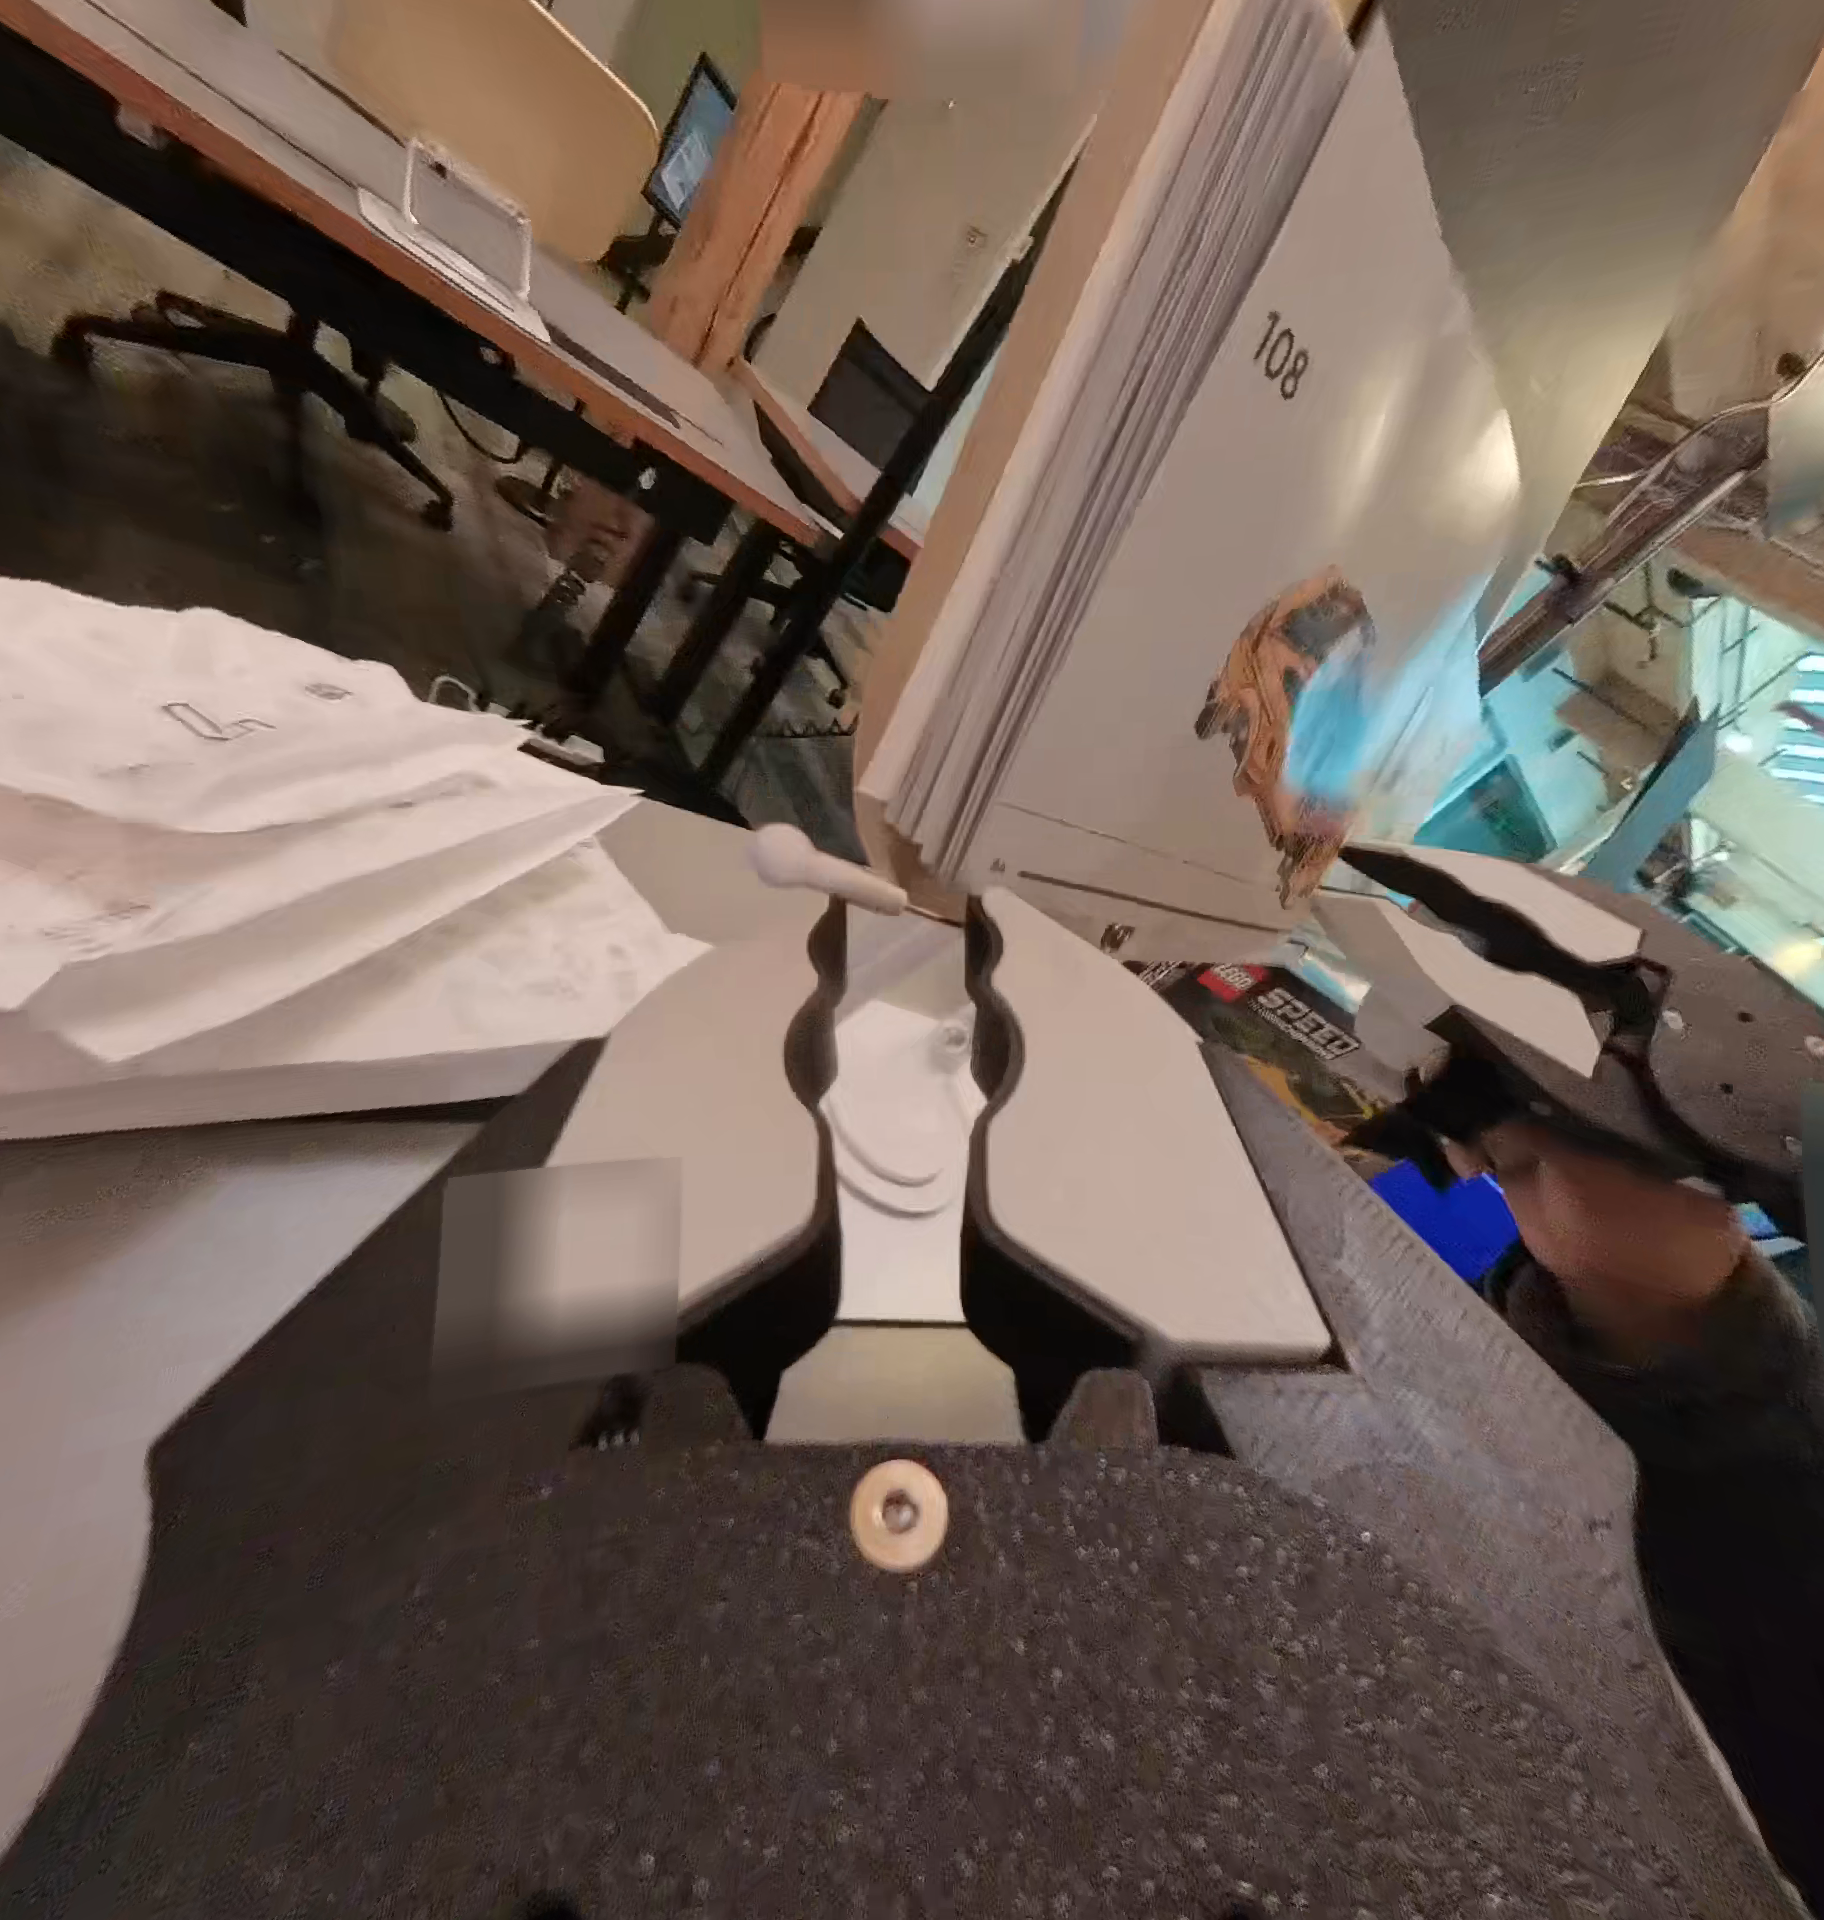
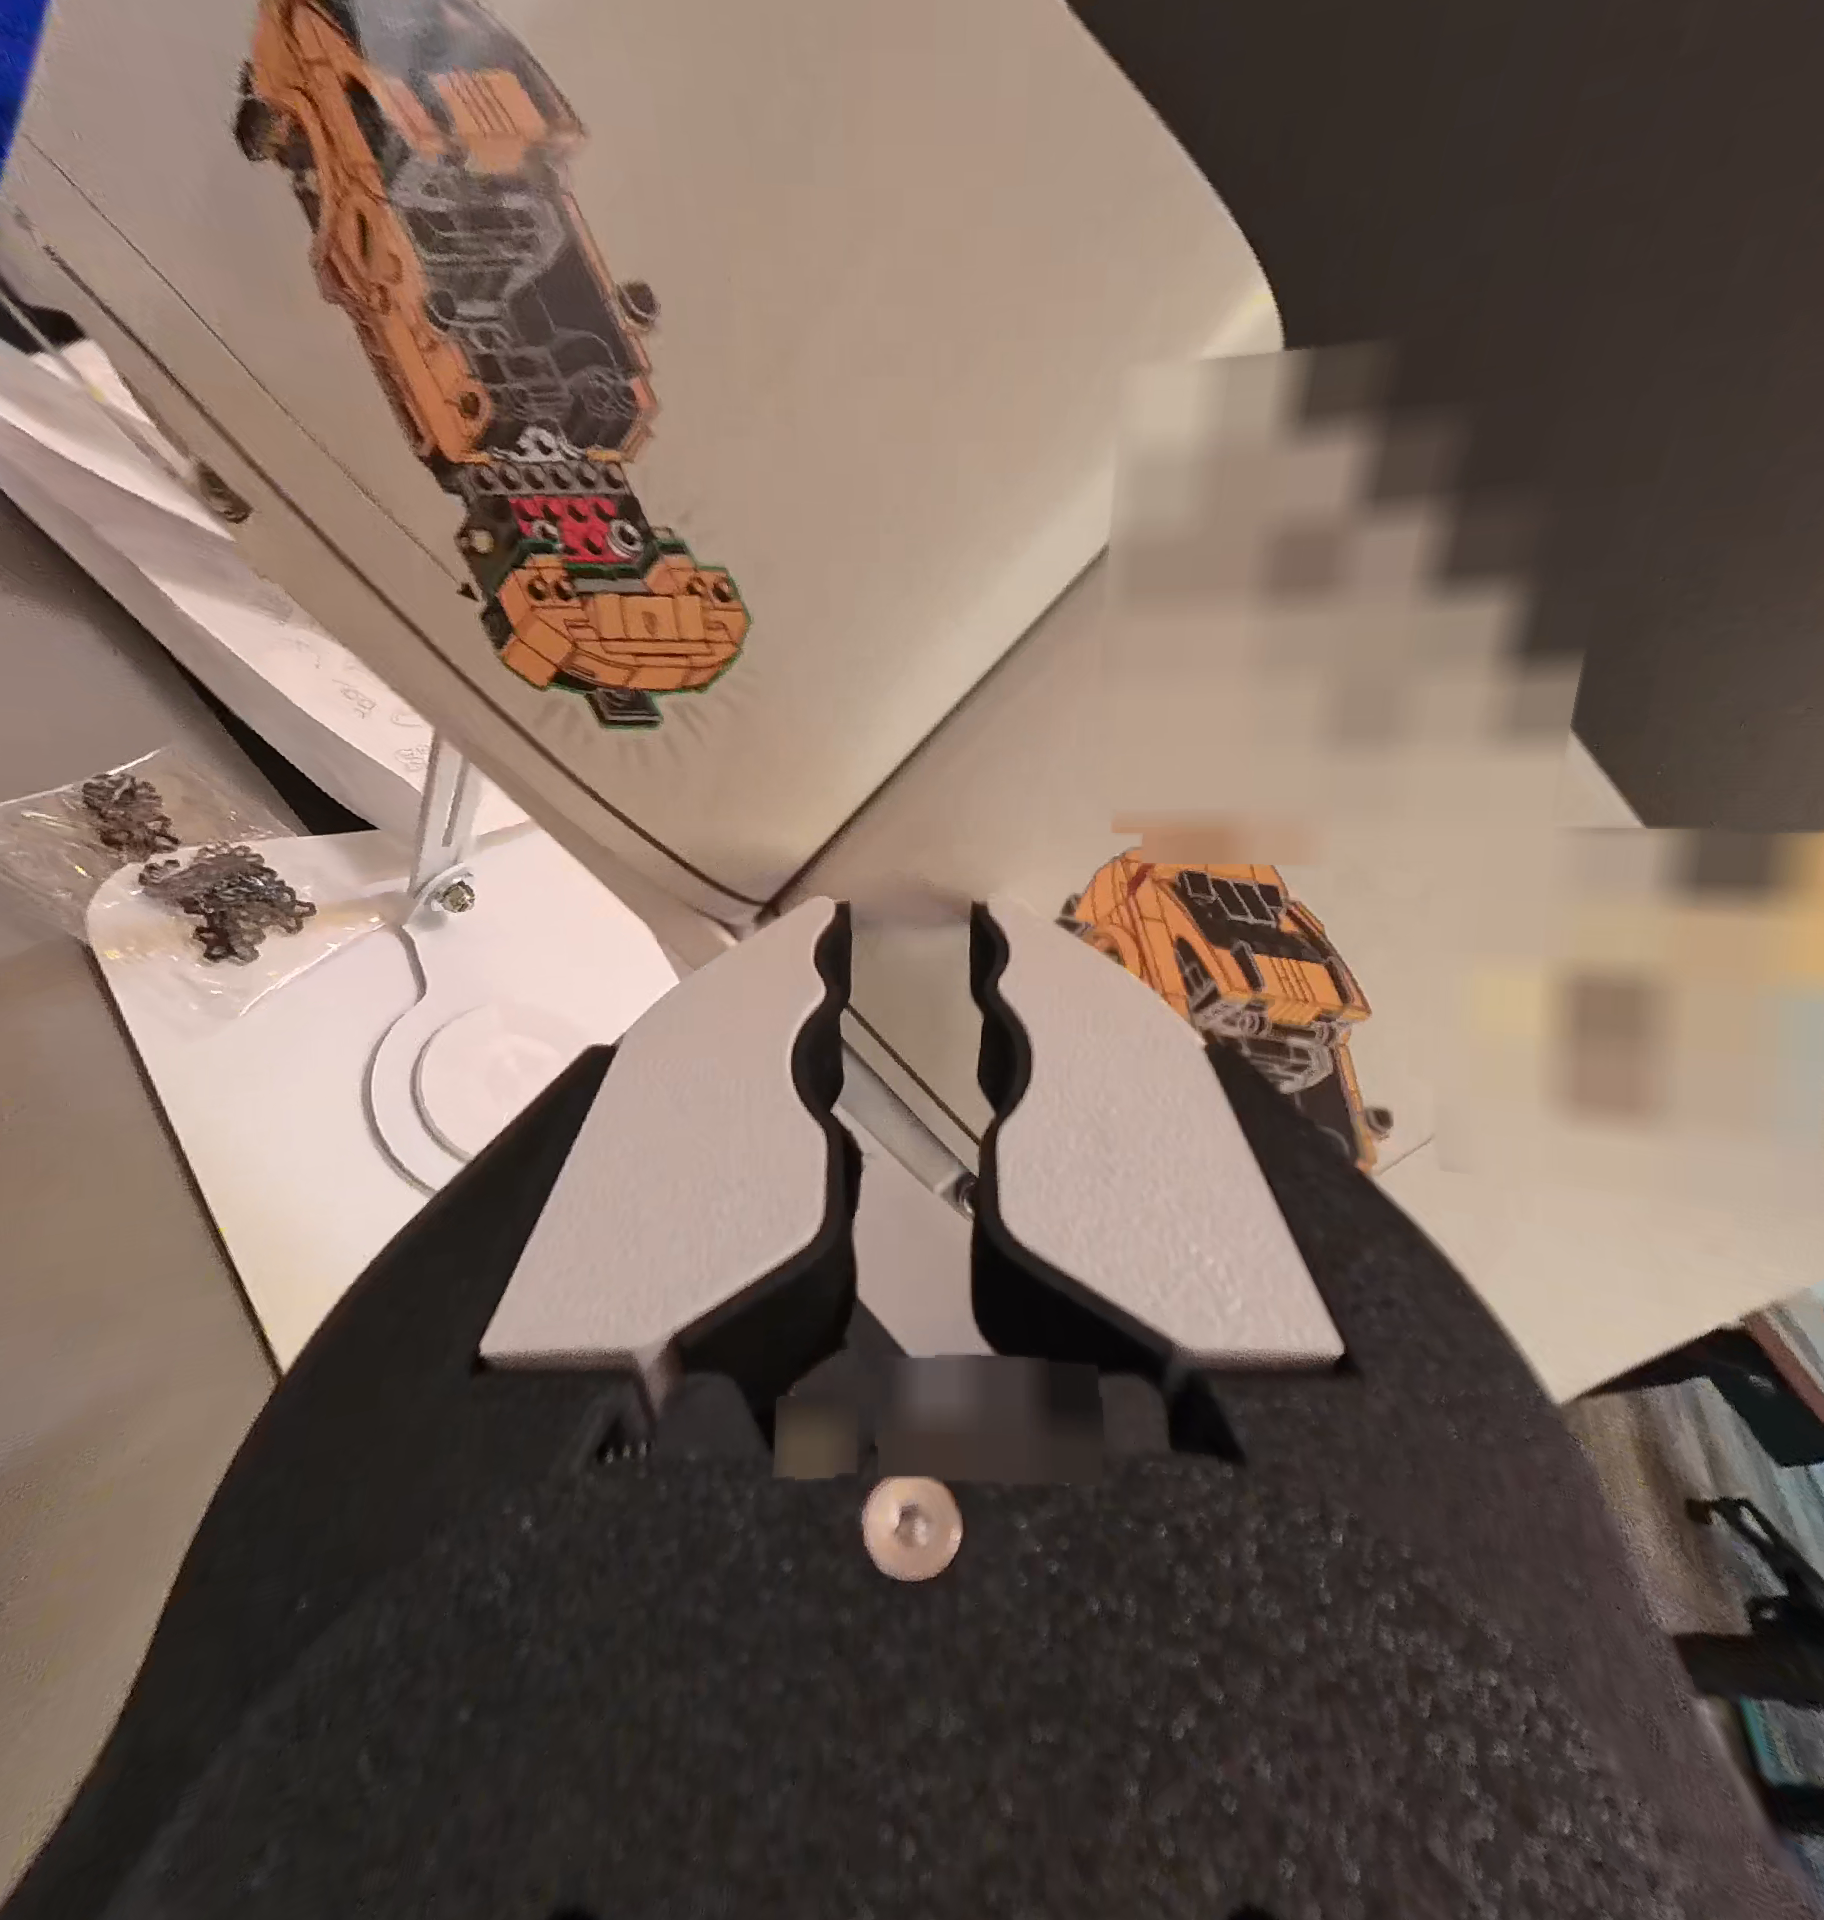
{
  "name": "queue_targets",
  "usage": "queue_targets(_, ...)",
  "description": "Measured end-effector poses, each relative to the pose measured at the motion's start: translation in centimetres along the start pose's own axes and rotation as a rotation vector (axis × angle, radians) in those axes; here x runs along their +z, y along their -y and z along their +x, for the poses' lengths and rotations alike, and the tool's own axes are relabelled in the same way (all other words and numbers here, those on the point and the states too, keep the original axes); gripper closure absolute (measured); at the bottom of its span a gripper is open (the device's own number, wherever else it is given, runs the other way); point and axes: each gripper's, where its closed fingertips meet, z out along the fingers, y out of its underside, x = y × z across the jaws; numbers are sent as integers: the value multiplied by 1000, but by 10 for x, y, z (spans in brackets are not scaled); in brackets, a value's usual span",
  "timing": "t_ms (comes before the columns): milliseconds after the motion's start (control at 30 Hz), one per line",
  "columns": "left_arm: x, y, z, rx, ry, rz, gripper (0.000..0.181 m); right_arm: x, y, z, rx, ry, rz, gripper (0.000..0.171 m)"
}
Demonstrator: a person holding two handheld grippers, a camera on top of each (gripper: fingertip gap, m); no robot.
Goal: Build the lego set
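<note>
Left gripper [image 1: 897, 920]: jaws set a little apart, nothing between them, tips just below the booklet's lower corner.
Right gripper [image 2: 908, 914]: jaws likewise parted and empty, nosed up to the open pages; in the left wrist view it [image 1: 1490, 935] sits at the booklet's far side.
Instruction booklet [image 1: 1251, 520]: propped upright on a white stand [image 2: 440, 831] near the middle of the tabletop [image 1: 160, 1299], pages showing an orange car partly built.
Parts: one clear bag [image 2: 139, 883] of small black pieces, apparently sealed, by the stand; white paper bags [image 1: 264, 831] heaped toward the left edge.
Progress: no assembled bricks visible; building looks unstarted, everything left.
Writing: a page number and a box logo show; not repeated.
</note>
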Motion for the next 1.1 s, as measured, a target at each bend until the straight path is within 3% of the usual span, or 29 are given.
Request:
queue_targets(67,-13,9,-4,29,36,43,169,-2,5,-7,-42,17,11,147)
queue_targets(167,-35,34,5,111,74,136,166,-3,13,-19,-95,47,46,143)
queue_targets(400,-24,24,42,407,49,0,163,-5,34,-48,-371,4,116,135)
queue_targets(767,-20,18,21,371,50,-13,157,21,62,-80,-782,-31,80,131)
queue_targets(1100,-26,14,16,360,7,-7,157,7,63,-83,-638,18,140,150)
